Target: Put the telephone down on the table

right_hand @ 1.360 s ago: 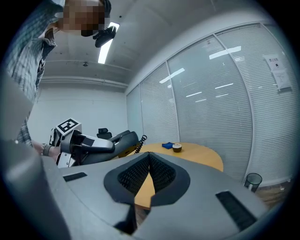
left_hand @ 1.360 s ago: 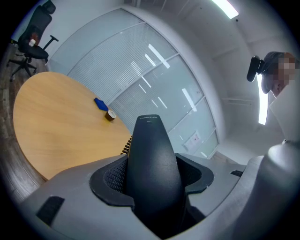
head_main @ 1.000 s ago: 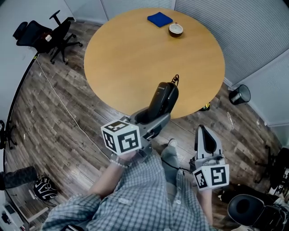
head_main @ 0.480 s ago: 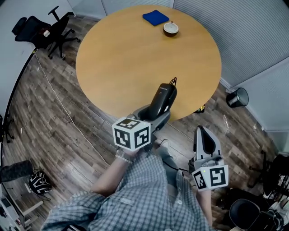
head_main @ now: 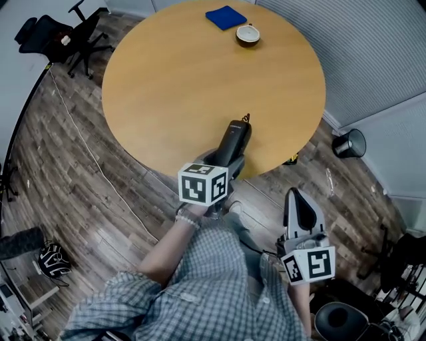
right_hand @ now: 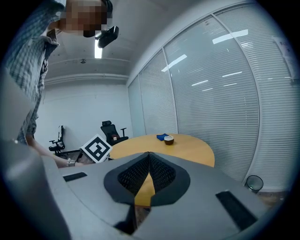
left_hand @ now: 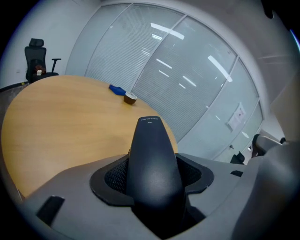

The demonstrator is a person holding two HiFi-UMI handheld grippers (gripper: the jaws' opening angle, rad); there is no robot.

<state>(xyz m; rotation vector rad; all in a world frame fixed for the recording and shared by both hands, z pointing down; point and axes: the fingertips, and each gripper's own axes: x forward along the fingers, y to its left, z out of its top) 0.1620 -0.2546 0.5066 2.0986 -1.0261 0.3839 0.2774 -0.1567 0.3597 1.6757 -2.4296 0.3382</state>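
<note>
A black telephone handset (head_main: 233,140) with a coiled cord at its far end sticks out of my left gripper (head_main: 228,157), which is shut on it. The handset hangs over the near edge of the round wooden table (head_main: 180,86), pointing away from me. In the left gripper view the handset (left_hand: 152,159) fills the gap between the jaws, above the table (left_hand: 56,122). My right gripper (head_main: 301,200) is held lower at the right, off the table over the floor. It is shut, its tips meet with nothing between them (right_hand: 148,157).
A blue cloth (head_main: 225,16) and a small bowl (head_main: 247,34) lie at the table's far side. Office chairs (head_main: 56,40) stand at the far left, a black bin (head_main: 349,142) at the right. A cable (head_main: 86,156) runs across the wooden floor.
My left gripper has carried the handset forward and a little to the right, so it now reaches further over the table's near edge. The right gripper has stayed where it was.
</note>
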